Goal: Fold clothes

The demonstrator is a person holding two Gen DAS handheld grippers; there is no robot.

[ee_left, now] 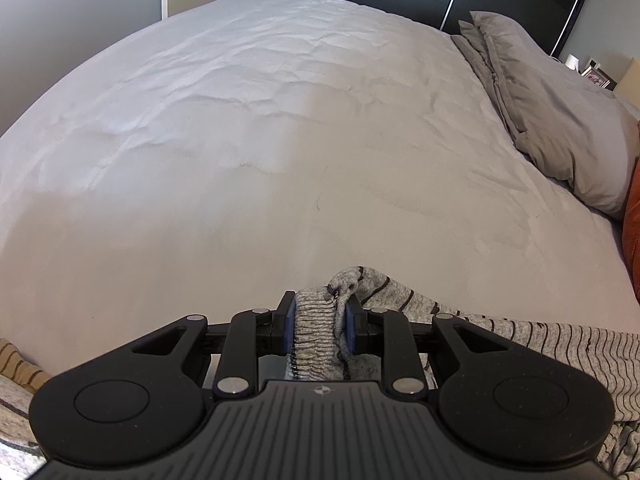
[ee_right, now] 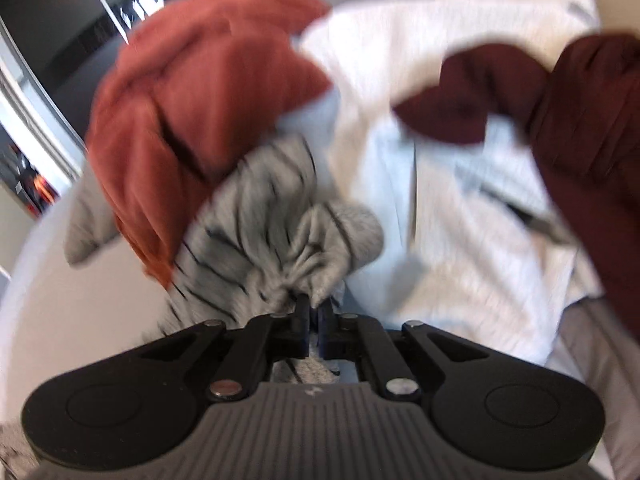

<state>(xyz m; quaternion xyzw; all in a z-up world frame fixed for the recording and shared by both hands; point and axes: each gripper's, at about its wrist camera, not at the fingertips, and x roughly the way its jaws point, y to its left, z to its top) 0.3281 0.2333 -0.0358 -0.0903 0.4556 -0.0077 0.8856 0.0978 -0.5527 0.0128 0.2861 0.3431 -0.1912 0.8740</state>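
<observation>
The step in hand looks like drawing the grey striped garment (ee_right: 256,216) out of the pile at the centre of the right wrist frame, where it lies under a rust-orange garment (ee_right: 200,92) and beside a white one (ee_right: 440,200). The left tongs (ee_left: 320,326) are clamped on its bunched ribbed edge at lower centre, over the bed (ee_left: 260,140), and the right tongs (ee_right: 314,322) are nearly closed on a gathered fold. Next, I judge, it must be spread flat on the bed.
</observation>
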